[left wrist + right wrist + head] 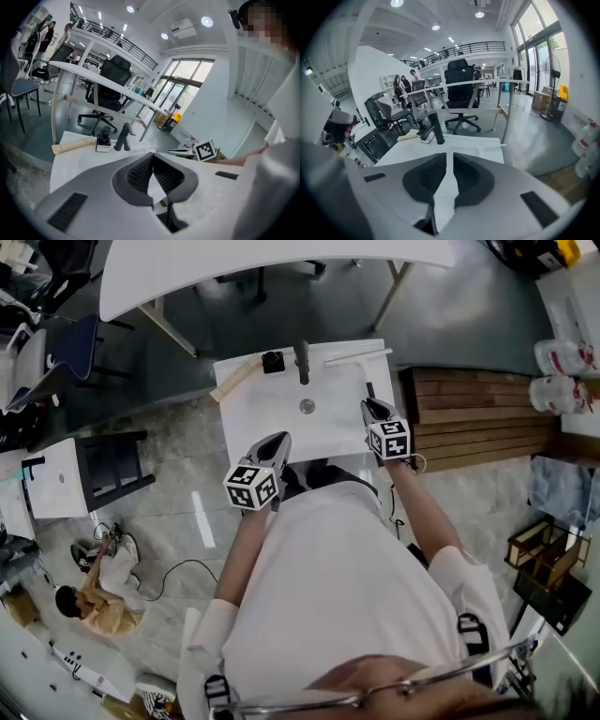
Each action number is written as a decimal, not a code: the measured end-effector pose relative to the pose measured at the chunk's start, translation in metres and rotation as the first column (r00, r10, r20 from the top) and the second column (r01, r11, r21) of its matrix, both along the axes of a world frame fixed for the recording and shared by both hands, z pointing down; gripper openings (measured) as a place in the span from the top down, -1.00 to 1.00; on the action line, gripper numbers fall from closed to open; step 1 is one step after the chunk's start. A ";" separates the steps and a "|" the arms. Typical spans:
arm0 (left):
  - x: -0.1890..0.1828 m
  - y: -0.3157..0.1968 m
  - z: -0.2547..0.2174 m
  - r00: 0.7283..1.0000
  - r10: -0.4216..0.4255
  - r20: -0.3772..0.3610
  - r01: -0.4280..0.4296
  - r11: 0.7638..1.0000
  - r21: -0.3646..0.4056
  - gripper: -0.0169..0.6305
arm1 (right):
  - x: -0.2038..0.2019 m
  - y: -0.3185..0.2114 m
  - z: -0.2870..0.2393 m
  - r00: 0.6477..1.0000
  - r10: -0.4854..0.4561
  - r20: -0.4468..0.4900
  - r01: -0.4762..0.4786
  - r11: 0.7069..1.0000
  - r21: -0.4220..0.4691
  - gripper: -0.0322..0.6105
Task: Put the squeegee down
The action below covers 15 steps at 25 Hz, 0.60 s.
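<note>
The squeegee is a thin white bar lying at the far right corner of the white sink top; the right gripper view shows the squeegee flat near that edge. My right gripper hovers above the sink top's right side, short of the squeegee and apart from it. A thin gap separates its pads, with nothing between them. My left gripper hangs over the near edge, and its jaws meet at the tips, empty.
A black faucet stands at the back of the sink top, with a small black object and a tan roll to its left. A drain sits mid-top. Wooden slats lie right, and a white table stands beyond.
</note>
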State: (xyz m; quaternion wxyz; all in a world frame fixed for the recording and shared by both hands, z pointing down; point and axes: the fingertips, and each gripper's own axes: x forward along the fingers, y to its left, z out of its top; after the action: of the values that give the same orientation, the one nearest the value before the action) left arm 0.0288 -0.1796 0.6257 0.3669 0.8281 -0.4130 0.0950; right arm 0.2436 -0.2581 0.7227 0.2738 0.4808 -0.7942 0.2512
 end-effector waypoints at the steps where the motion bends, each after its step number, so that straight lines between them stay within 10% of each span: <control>1: -0.003 0.002 -0.001 1.000 0.006 -0.002 -0.006 1.000 0.004 0.93 | -0.003 0.004 -0.005 1.000 0.005 0.003 -0.005 1.000 0.007 0.75; 15: -0.050 0.046 -0.005 0.995 0.096 -0.009 -0.095 0.995 0.040 0.93 | -0.036 0.074 -0.078 0.985 0.143 0.094 -0.153 0.982 0.111 0.87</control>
State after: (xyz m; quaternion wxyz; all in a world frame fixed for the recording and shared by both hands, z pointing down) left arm -0.0214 -0.1334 0.6211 0.3475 0.8546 -0.3727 0.0998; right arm 0.2076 -0.1840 0.6448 0.1913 0.5426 -0.7806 0.2441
